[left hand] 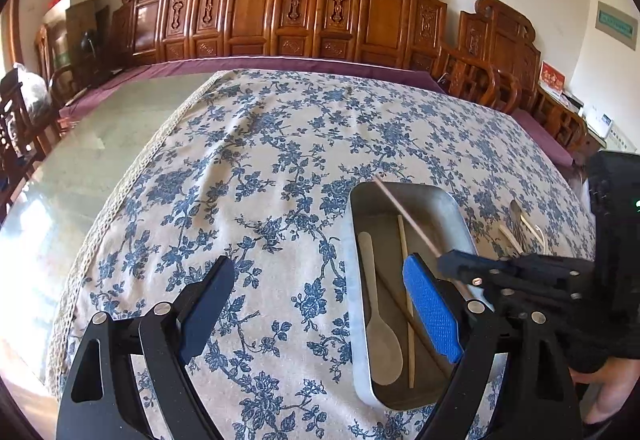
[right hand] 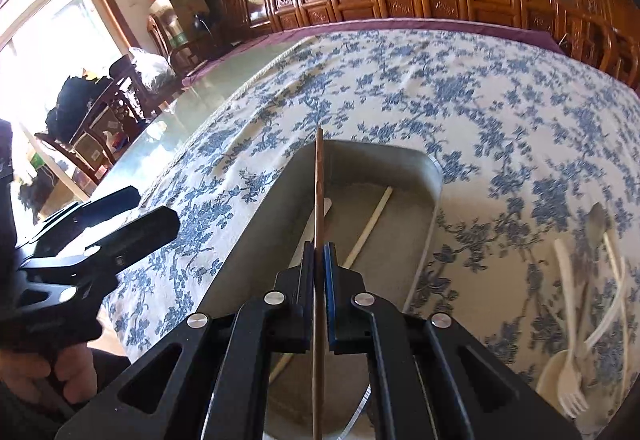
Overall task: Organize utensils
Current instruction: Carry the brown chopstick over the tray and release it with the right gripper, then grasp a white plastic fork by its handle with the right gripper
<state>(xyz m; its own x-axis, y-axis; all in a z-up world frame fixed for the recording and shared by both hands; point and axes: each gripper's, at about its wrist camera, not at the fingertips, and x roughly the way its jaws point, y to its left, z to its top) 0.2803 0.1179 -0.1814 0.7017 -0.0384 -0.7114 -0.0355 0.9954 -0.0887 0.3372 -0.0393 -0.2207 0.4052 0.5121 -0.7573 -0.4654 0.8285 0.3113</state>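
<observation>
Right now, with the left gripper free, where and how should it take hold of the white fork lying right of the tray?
Grip the fork by its handle, not the tines. It lies flat on the cloth in a pile of pale utensils, handle running away from the camera, so come from above with the fingers across the handle. The spoon sits close beside the head, so grip farther up.
</observation>
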